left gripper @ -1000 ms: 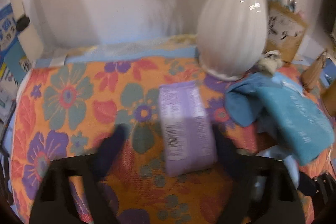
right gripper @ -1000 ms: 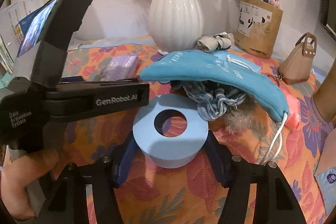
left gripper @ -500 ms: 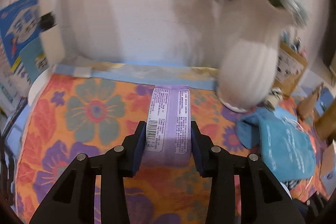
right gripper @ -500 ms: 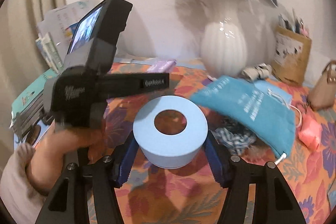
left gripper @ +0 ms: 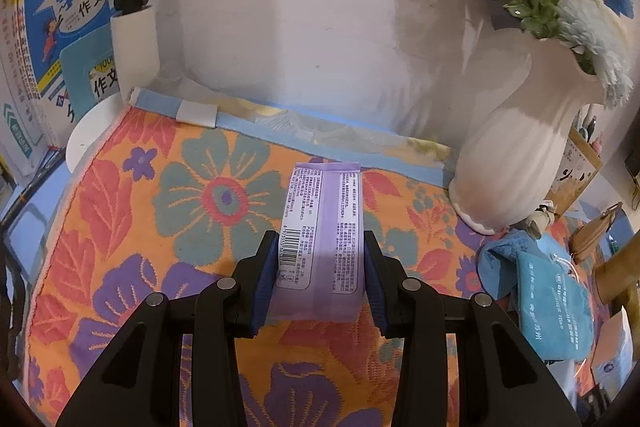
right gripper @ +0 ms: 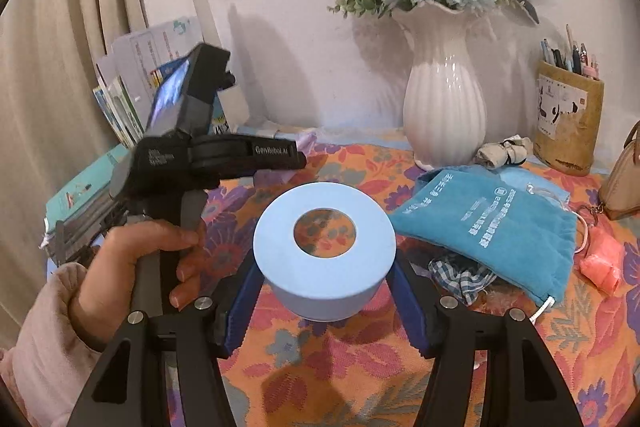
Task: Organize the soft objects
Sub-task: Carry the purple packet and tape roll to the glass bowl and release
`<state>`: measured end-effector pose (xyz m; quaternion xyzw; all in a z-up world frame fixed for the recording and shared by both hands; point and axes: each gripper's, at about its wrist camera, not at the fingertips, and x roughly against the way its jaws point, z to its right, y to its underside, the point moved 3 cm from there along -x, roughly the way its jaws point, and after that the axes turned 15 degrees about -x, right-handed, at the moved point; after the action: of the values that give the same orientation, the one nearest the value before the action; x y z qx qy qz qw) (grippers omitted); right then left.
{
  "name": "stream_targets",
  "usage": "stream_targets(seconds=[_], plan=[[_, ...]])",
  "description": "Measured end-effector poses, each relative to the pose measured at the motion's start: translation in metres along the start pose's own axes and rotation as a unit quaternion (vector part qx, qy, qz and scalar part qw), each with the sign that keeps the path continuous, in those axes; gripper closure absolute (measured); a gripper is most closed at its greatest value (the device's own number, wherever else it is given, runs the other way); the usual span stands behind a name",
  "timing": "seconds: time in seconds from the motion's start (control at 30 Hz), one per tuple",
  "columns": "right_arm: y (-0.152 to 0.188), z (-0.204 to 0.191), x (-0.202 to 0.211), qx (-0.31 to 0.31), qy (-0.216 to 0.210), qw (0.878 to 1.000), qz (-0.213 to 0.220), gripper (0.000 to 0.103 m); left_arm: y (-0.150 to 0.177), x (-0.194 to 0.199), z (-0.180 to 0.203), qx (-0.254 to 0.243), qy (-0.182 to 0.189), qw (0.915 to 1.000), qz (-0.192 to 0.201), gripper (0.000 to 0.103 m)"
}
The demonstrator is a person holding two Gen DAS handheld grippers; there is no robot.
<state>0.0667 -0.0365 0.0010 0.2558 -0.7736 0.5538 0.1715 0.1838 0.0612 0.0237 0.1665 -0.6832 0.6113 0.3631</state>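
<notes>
Left gripper (left gripper: pixel 320 279): jaws just closed in, pads now clamped on both sides of purple tissue pack (left gripper: pixel 322 227), held above floral cloth (left gripper: pixel 132 211). Right gripper (right gripper: pixel 324 301): pads pressed against pale blue roll (right gripper: pixel 325 249), lifted off cloth. Only right view shows hand (right gripper: pixel 148 259) on left tool, pink sleeve, checked fabric (right gripper: pixel 460 273) under teal pouch (right gripper: pixel 500 223). Left view alone shows pack's barcode label.
</notes>
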Motion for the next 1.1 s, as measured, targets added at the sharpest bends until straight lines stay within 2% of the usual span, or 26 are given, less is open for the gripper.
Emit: stream_targets(seconds=[0.23, 0.3, 0.33, 0.4, 0.47, 0.57, 0.73, 0.8, 0.93, 1.03, 1.1], plan=[[-0.005, 0.008, 0.032, -0.027, 0.0, 0.996, 0.083, 0.042, -0.003, 0.025, 0.018, -0.042, -0.003, 0.9982, 0.041, 0.066], [-0.009, 0.014, 0.041, -0.045, 0.004, 0.994, 0.099, 0.042, -0.003, 0.029, 0.03, -0.059, -0.003, 0.9977, 0.032, 0.066], [-0.013, 0.017, 0.047, -0.055, 0.008, 0.993, 0.104, 0.042, -0.002, 0.031, 0.038, -0.065, 0.01, 0.9976, 0.022, 0.066], [-0.023, 0.023, 0.06, -0.066, 0.023, 0.991, 0.112, 0.042, -0.002, 0.043, 0.052, -0.072, 0.028, 0.9967, 0.027, 0.066], [-0.039, 0.031, 0.081, -0.068, 0.034, 0.989, 0.124, 0.042, -0.007, 0.058, 0.073, -0.086, 0.026, 0.9955, 0.03, 0.066], [-0.071, 0.049, 0.115, -0.072, 0.045, 0.986, 0.141, 0.042, -0.023, 0.072, 0.098, -0.079, 0.043, 0.9954, 0.034, 0.066], [-0.124, 0.09, 0.168, -0.066, 0.083, 0.981, 0.164, 0.042, -0.054, 0.097, 0.154, -0.101, 0.048, 0.9921, 0.056, 0.066], [-0.139, 0.11, 0.185, -0.077, 0.095, 0.978, 0.168, 0.042, -0.067, 0.107, 0.181, -0.112, 0.062, 0.9897, 0.064, 0.066], [-0.162, 0.153, 0.214, -0.109, 0.115, 0.972, 0.175, 0.042, -0.084, 0.123, 0.236, -0.141, 0.086, 0.9827, 0.084, 0.066], [-0.173, 0.185, 0.234, -0.13, 0.15, 0.965, 0.171, 0.042, -0.092, 0.13, 0.278, -0.166, 0.11, 0.9757, 0.091, 0.066], [-0.177, 0.207, 0.247, -0.156, 0.152, 0.961, 0.17, 0.042, -0.094, 0.132, 0.305, -0.181, 0.126, 0.9707, 0.095, 0.066]])
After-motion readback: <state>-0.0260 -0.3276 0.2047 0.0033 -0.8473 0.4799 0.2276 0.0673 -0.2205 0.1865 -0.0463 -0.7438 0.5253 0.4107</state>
